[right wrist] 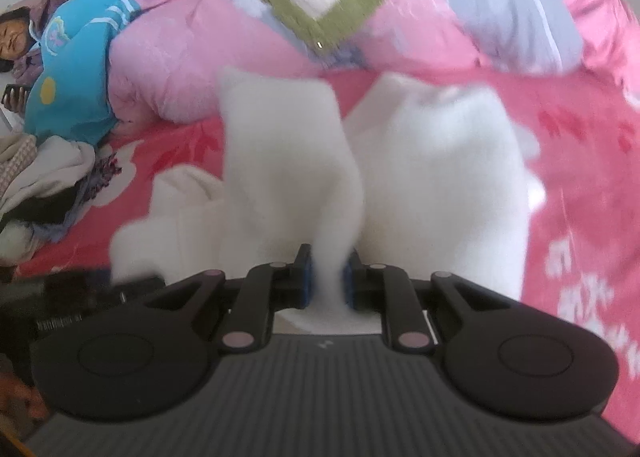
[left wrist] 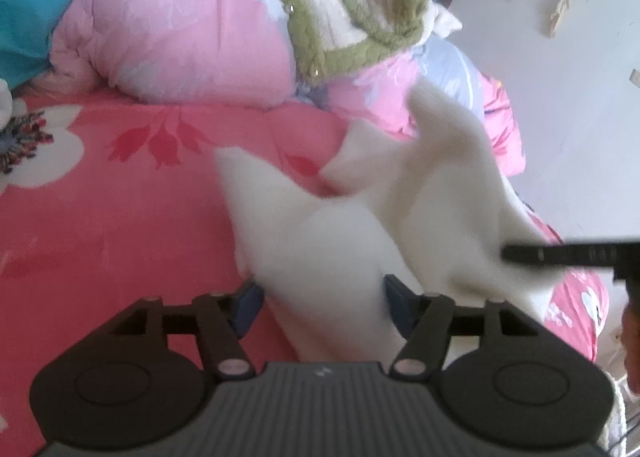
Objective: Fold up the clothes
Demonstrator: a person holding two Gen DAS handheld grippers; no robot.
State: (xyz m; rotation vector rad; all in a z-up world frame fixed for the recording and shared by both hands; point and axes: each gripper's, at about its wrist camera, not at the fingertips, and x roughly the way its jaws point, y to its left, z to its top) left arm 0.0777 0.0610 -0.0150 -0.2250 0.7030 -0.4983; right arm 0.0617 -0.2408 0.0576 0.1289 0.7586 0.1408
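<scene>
Bed with pink floral sheet: white garment lifted above it. Right gripper pinches a fold; left gripper stands wide around loose cloth. Step: spreading. Next: left must close on an edge.

Each fisheye sits just behind its own hand-held gripper, looking forward and downward across the bed, very near the white garment. Both views share that garment and the pink quilt (green-trimmed fleece on top) along the upper frame.
</scene>
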